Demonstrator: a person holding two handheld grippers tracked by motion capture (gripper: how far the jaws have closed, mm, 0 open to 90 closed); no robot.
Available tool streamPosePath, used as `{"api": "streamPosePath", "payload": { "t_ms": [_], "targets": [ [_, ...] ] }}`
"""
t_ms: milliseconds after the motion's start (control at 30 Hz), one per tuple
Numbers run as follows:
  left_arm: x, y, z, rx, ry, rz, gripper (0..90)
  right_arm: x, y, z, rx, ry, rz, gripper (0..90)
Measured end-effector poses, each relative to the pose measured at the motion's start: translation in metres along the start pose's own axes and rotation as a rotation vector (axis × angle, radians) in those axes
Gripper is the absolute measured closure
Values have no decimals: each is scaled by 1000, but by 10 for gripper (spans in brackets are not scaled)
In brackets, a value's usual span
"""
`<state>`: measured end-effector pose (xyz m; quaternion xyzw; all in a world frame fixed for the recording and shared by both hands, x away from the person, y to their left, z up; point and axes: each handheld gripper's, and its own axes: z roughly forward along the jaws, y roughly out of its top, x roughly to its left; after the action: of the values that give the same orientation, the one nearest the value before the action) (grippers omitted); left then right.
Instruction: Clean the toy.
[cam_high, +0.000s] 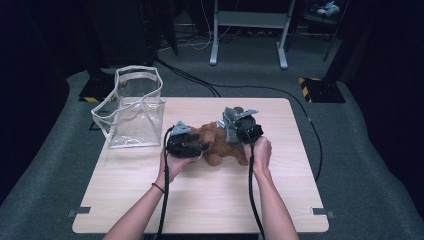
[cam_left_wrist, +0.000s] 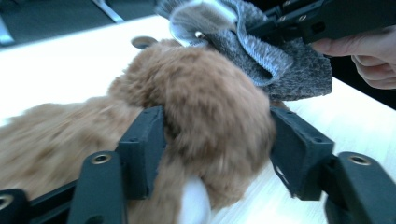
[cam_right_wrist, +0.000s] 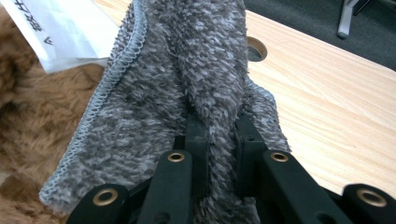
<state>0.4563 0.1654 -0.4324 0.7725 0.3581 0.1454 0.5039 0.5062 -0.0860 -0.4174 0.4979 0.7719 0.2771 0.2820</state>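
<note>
Meanwhile, two grippers work a brown plush toy (cam_high: 220, 145) mid-table.
Left gripper (cam_left_wrist: 217, 140) open, straddling plush; right gripper (cam_right_wrist: 219, 149) pinches grey fuzzy cloth (cam_right_wrist: 187, 88); bare wood towards six o'clock.

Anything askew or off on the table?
Mostly fine. The clear bag sags lopsided at the table's left edge. The grey cloth hangs bunched from the right tool, draped over the brown plush toy.

Light wood table (cam_high: 200, 200): brown plush toy (cam_high: 220, 142) centre, clear bag (cam_high: 132, 112) left.
</note>
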Motion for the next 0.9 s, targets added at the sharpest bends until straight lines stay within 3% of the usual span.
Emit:
{"api": "streamPosePath", "payload": {
  "t_ms": [133, 500, 600, 700, 900],
  "targets": [
    [2, -9, -16, -25, 82, 27, 311, 1, -1, 0, -6, 2, -2, 799],
    [19, -42, -31, -19, 229, -24, 267, 4, -3, -6, -25, 5, -4, 798],
    [25, -48, -32, -8, 248, -53, 257, 3, -4, -7, -28, 8, -6, 798],
    [34, -55, -31, 15, 236, -93, 252, 2, -5, -8, -27, 8, -9, 798],
    [46, -66, -23, 63, 174, -143, 325, 2, -5, -16, -43, 8, -7, 797]
  ]
}}
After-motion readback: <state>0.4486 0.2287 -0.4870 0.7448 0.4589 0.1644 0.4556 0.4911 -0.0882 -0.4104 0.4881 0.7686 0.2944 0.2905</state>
